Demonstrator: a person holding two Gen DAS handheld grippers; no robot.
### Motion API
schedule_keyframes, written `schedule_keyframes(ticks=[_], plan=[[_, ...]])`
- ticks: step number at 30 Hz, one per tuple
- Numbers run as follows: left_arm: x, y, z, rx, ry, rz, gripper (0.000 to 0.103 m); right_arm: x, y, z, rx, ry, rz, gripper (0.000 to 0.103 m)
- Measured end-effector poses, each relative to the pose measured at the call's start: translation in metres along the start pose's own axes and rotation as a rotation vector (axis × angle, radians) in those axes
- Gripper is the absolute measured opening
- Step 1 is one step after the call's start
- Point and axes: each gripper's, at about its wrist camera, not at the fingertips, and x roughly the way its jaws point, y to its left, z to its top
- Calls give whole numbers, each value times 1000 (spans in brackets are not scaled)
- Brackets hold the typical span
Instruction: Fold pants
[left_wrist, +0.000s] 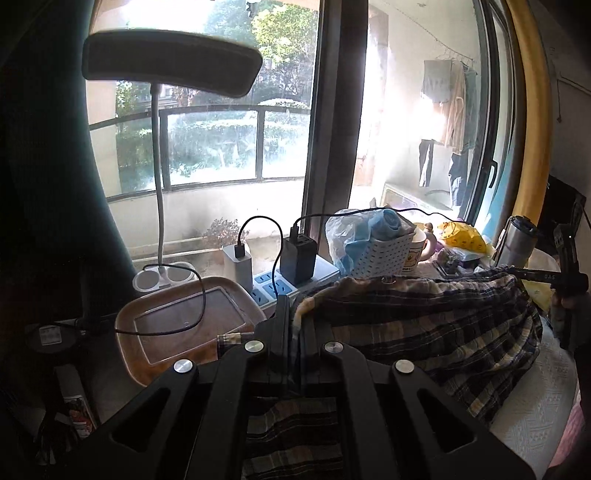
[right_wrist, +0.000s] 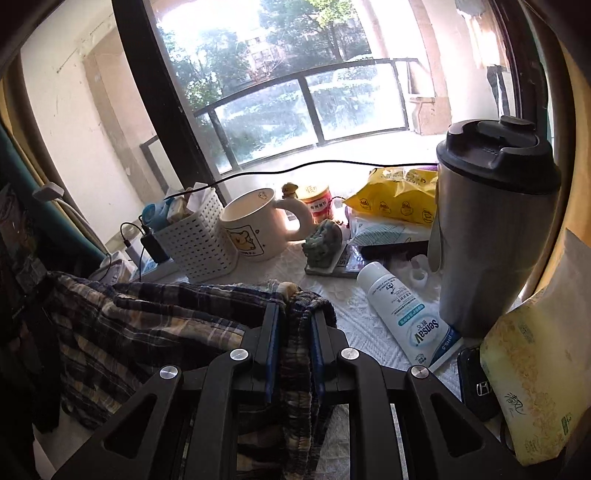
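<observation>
Both grippers pinch the plaid pants (left_wrist: 424, 325) along one edge, which looks like the waistband, so the cloth is stretched between them and can be carried or laid down as one straight line. The left gripper (left_wrist: 293, 325) has its fingers (left_wrist: 282, 321) closed on a bunched corner of that edge; the cloth runs off to the right of them toward the right gripper (left_wrist: 532, 275), seen at the far end. In the right wrist view the right gripper (right_wrist: 293, 317) is likewise clamped on a thick fold, with the cloth hanging down between its fingers (right_wrist: 271, 332) and spreading to their left.

Held this way, the pants sag below the fingers over the white textured worktop (right_wrist: 369, 332), probably to keep them clear of the clutter ahead: a mug (right_wrist: 251, 229), a white basket (right_wrist: 203, 236), a lotion tube (right_wrist: 402, 314) and a steel tumbler (right_wrist: 487, 229).

The fabric is a soft check of dark navy, tan and cream, crumpled, with the edge puckered as if elasticated. I judge the fold as barely begun.
</observation>
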Motion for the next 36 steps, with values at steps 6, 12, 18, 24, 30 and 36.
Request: schedule_keyframes(ticks=[6,12,18,24,30,36], plan=[[26,8,-2,-16,54,-5,36,35,-9,3,24,42,-24,17],[14,21,0,-75,16,26,79,50,-12,10,14,59,-53,17],[-11,16,-16,-78,45,49,80,34,5,15,-62,7,-77,31],[-26,11,-58,-120,130,54,80,0,18,17,-103,-70,-107,103],[-50,4,-102,-186,176,63,80,-28,24,-8,-86,-55,-116,103],[-86,-4,-127,-213,182,87,80,-47,14,-61,-3,12,-110,103]])
